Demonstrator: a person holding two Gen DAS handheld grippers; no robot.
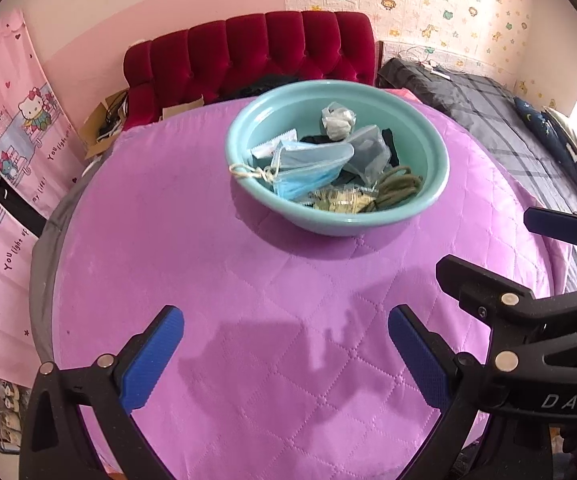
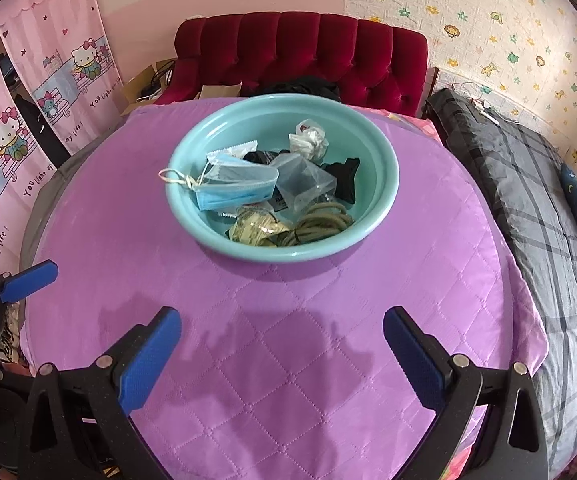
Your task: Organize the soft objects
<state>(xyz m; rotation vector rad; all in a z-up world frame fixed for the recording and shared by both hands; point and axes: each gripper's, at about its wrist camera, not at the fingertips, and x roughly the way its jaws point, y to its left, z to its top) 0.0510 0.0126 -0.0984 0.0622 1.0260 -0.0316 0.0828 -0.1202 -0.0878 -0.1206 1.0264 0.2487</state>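
1. Left gripper (image 1: 286, 354) and right gripper (image 2: 282, 354) hover with fingers spread and empty over the quilt's (image 2: 136, 240) near edge, likely pausing.
2. The soft items lie gathered in the bowl (image 2: 184, 148) toward the quilt's far edge.
3. The face mask (image 2: 234, 188) lies lengthwise left-right, ear loops (image 2: 174, 178) draped over the bowl's left rim.

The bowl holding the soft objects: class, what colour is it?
The bowl is light teal, clearest in the right wrist view.
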